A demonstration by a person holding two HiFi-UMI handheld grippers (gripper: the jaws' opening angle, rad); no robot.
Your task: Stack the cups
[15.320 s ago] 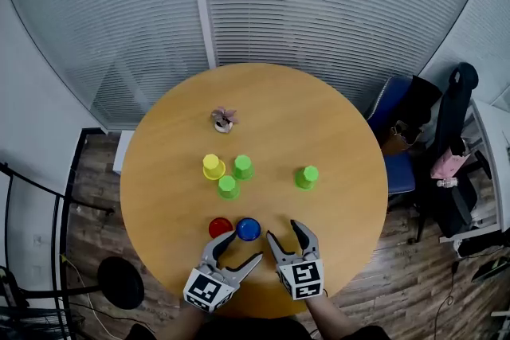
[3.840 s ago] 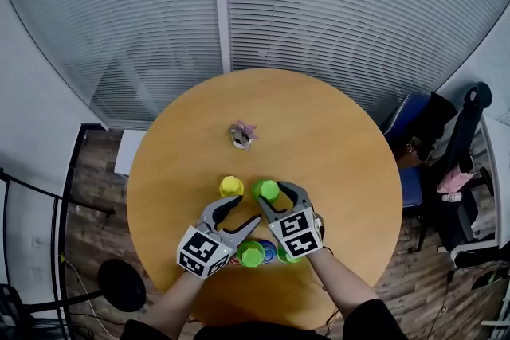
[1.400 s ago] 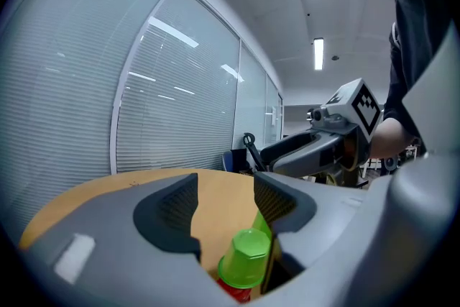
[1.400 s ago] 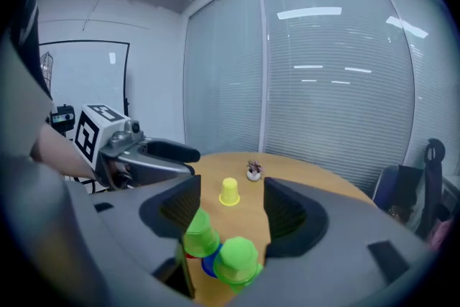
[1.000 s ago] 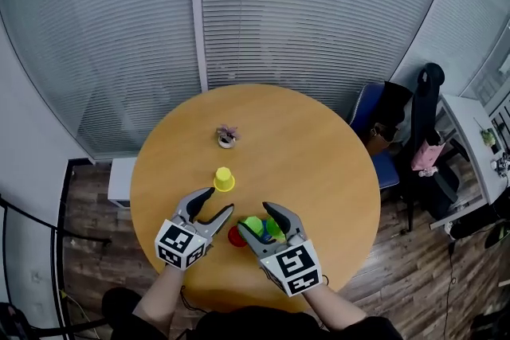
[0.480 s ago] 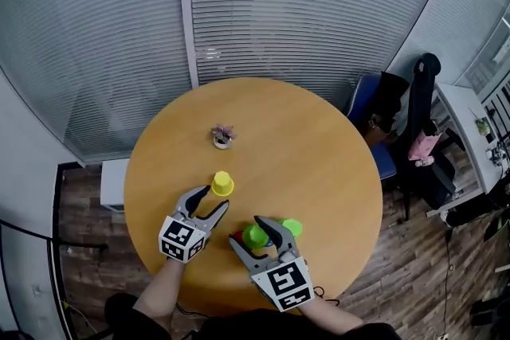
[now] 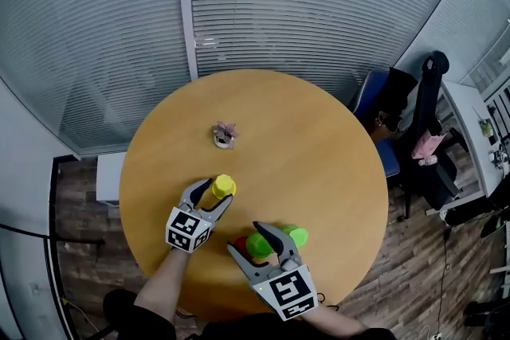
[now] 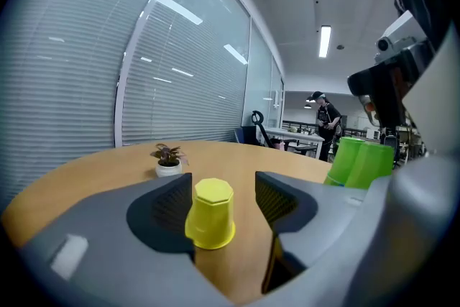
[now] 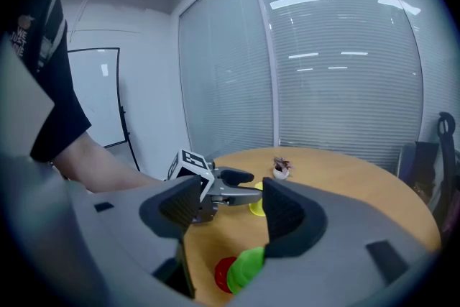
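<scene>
A yellow cup (image 7: 224, 186) stands upside down on the round wooden table (image 7: 319, 147). My left gripper (image 7: 218, 190) straddles it, open. In the left gripper view the yellow cup (image 8: 210, 213) sits between the pads with a gap on each side, and the jaws have just opened a little wider. Two green cups (image 7: 257, 244) (image 7: 295, 236) and a red cup (image 7: 240, 244) stand close together at the near edge. My right gripper (image 7: 244, 238) hovers over them, open and holding nothing. In the right gripper view a green cup (image 9: 248, 268) and the red cup (image 9: 224, 274) lie below its jaws.
A small potted plant (image 7: 224, 133) stands toward the table's far side. Window blinds (image 7: 319, 4) curve behind the table. An office chair with bags (image 7: 414, 123) is off to the right, and wooden floor surrounds the table.
My left gripper has moved forward and down, so the yellow cup now sits between its jaws. The right gripper has shifted slightly over the green and red cups.
</scene>
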